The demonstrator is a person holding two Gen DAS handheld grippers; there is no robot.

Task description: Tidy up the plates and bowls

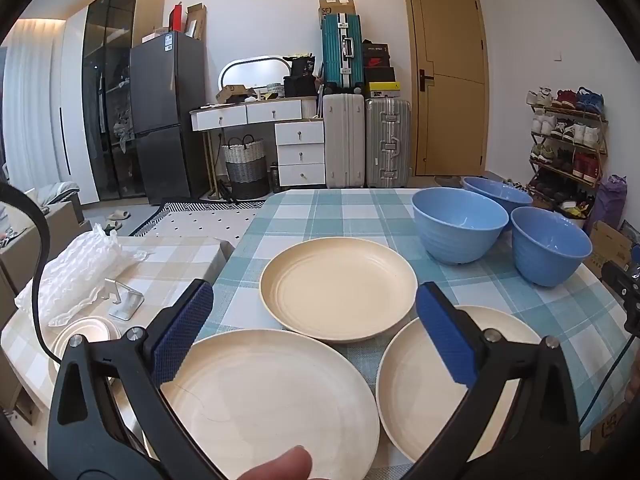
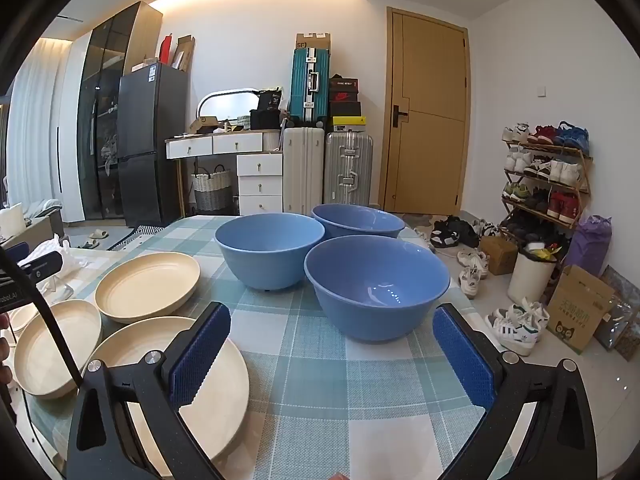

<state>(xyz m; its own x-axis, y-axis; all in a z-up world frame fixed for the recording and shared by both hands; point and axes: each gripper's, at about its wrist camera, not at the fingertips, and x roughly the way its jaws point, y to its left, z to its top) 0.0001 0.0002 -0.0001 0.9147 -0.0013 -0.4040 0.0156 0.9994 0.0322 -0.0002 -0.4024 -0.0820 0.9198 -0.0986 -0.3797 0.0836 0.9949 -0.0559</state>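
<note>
Three cream plates lie on the checked tablecloth [image 1: 352, 208]: a far one [image 1: 338, 282], a near left one [image 1: 264, 396] and a near right one [image 1: 436, 384]. Three blue bowls stand upright at the right: one [image 1: 456, 226], one [image 1: 550, 246], and one behind [image 1: 498, 192]. My left gripper [image 1: 314, 330] is open and empty above the near plates. My right gripper [image 2: 332, 354] is open and empty, just in front of the nearest blue bowl [image 2: 376, 286]. The other bowls [image 2: 270, 248] [image 2: 358, 220] and the plates [image 2: 148, 284] [image 2: 54, 346] [image 2: 216, 392] also show in the right wrist view.
A side table at the left holds bubble wrap [image 1: 80, 268], a metal stand [image 1: 126, 302] and a small cream dish [image 1: 86, 334]. The table's right edge drops to a floor with shoes [image 2: 516, 324], a box [image 2: 576, 308] and a shoe rack [image 2: 548, 176].
</note>
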